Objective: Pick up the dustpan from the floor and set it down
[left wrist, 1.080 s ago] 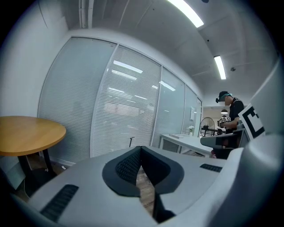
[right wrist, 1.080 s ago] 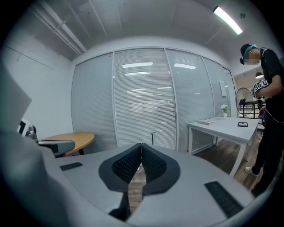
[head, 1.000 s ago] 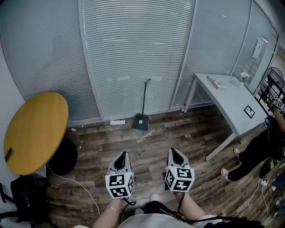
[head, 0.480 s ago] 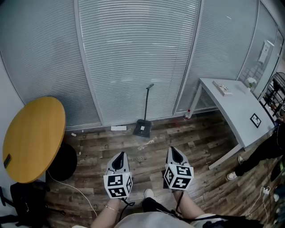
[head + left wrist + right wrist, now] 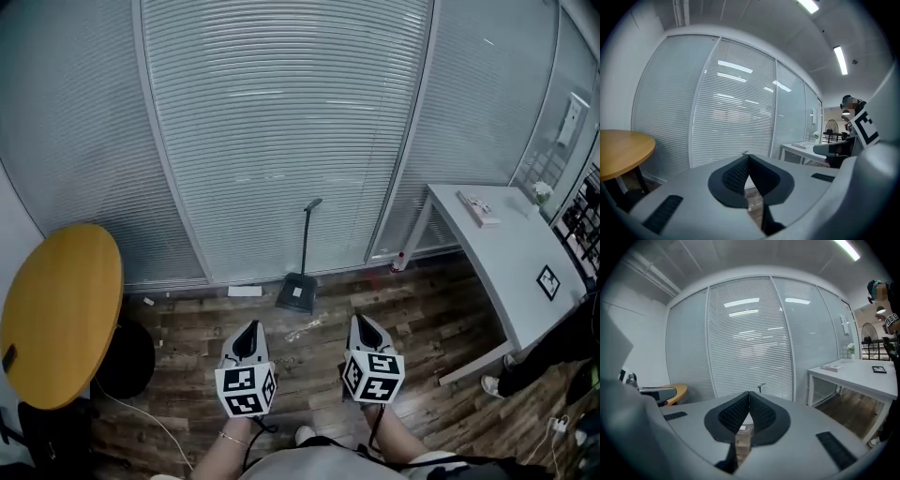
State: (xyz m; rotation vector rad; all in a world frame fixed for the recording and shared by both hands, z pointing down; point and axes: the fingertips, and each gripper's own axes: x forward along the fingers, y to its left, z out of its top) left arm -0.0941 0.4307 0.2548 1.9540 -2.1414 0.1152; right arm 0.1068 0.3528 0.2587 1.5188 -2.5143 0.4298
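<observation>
A dark dustpan point(image 5: 296, 292) with a long upright handle point(image 5: 306, 239) stands on the wood floor against the blinds, ahead of both grippers. Its handle tip point(image 5: 761, 386) shows above the right gripper's jaws in the right gripper view. My left gripper point(image 5: 249, 332) and right gripper point(image 5: 363, 323) are held side by side, short of the dustpan, pointing at it. The jaws of both meet at the tips with nothing between them, as seen at the left gripper point(image 5: 748, 156) and the right gripper point(image 5: 749, 393).
A round wooden table point(image 5: 56, 309) stands at the left with a dark base beneath. A white desk point(image 5: 506, 253) stands at the right. A white slip point(image 5: 245, 292) and a clear wrapper point(image 5: 306, 328) lie on the floor near the dustpan. A person's legs point(image 5: 548, 352) are at far right.
Both grippers and the view have moved forward toward the blinds; the dustpan now lies closer ahead. Neither gripper's jaws have changed.
</observation>
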